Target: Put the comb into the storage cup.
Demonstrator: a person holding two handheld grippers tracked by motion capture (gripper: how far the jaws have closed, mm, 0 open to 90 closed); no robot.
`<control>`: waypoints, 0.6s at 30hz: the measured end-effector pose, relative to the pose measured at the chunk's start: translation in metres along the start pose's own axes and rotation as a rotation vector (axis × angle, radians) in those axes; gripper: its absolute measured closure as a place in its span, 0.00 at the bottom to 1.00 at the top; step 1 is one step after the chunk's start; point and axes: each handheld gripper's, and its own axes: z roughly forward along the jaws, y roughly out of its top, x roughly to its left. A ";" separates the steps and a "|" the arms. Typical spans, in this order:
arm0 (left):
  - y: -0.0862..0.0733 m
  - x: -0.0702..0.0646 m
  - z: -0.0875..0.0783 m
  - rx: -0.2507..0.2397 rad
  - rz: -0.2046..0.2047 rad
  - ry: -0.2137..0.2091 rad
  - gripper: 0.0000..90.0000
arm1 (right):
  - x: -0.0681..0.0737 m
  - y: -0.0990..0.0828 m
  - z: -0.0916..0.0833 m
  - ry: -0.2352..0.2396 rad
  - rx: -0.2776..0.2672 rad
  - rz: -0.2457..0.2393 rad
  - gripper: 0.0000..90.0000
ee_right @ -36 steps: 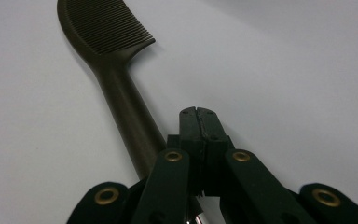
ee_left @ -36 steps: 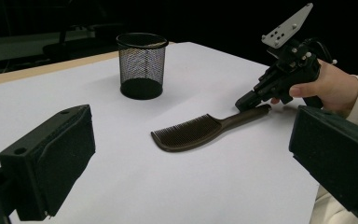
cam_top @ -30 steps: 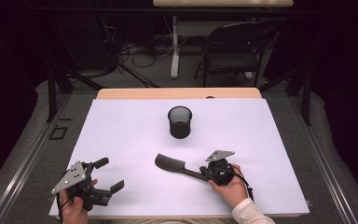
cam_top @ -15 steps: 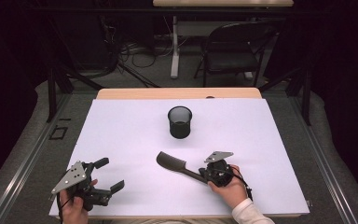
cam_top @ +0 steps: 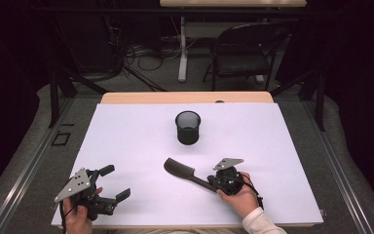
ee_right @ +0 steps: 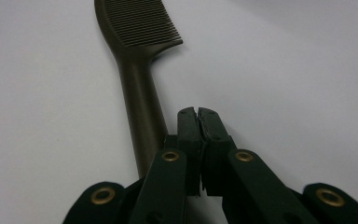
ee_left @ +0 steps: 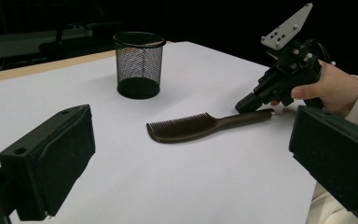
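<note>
Comb [cam_top: 181, 171] shifted slightly; closed right gripper [cam_top: 214, 183] beside its handle

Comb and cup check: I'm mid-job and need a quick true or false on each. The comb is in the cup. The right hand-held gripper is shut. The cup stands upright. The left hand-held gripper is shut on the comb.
1. The comb is in the cup: false. It lies flat on the table, nearer the person than the cup.
2. The right hand-held gripper is shut: true. Its jaws meet beside the comb's handle, not around it.
3. The cup stands upright: true.
4. The left hand-held gripper is shut on the comb: false. Its jaws stand open, apart from the comb.
</note>
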 end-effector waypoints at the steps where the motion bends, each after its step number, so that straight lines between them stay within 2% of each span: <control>1: 0.000 0.000 0.000 -0.001 -0.001 -0.001 0.01 | 0.000 0.000 0.000 0.000 0.000 0.000 0.98; 10: 0.002 0.000 0.002 0.005 -0.008 0.006 0.01 | -0.004 0.001 -0.004 -0.012 -0.024 0.011 0.90; 18: 0.003 -0.002 0.005 0.022 0.004 0.007 0.01 | -0.005 0.002 -0.007 -0.020 -0.044 0.014 0.79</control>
